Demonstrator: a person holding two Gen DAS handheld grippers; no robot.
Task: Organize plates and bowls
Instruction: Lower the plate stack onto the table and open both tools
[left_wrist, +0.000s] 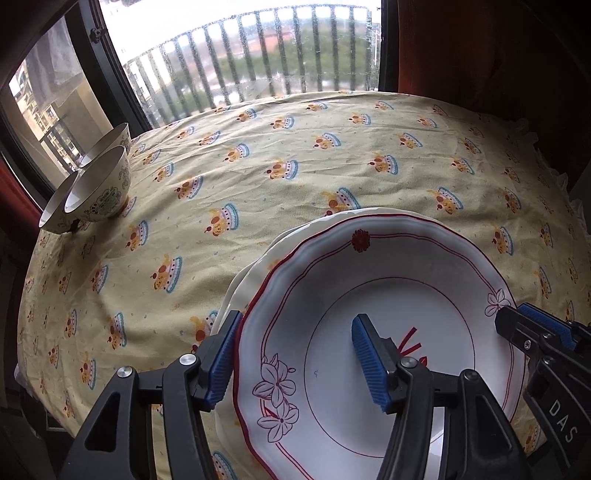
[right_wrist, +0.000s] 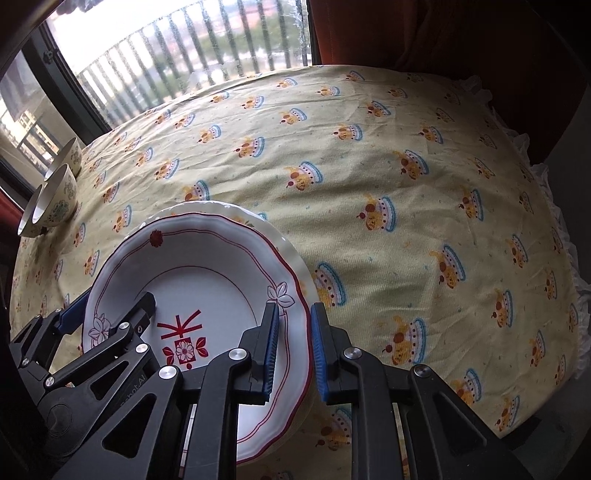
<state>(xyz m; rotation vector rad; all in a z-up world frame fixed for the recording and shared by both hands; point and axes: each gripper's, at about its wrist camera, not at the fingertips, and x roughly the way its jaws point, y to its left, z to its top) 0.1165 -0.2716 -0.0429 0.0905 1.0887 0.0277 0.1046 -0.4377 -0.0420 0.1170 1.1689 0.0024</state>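
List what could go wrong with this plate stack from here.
1. The right tool pinches only the rims of the plates; the red-trimmed top plate could slip or tilt.
2. The left tool straddles the opposite rim with its pads apart, so it gives no support.
3. The stack sits off-centre and may slide.

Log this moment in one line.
right gripper: shut on red-rimmed white scalloped plate | left gripper: open astride its rim | patterned bowls: far left

A white scalloped plate (left_wrist: 388, 295) with red rim lines and flower drawings lies face up atop a cream plate (right_wrist: 255, 221). Well apart, two, perhaps three, patterned bowls (left_wrist: 99, 188) sit upright beyond the plates.
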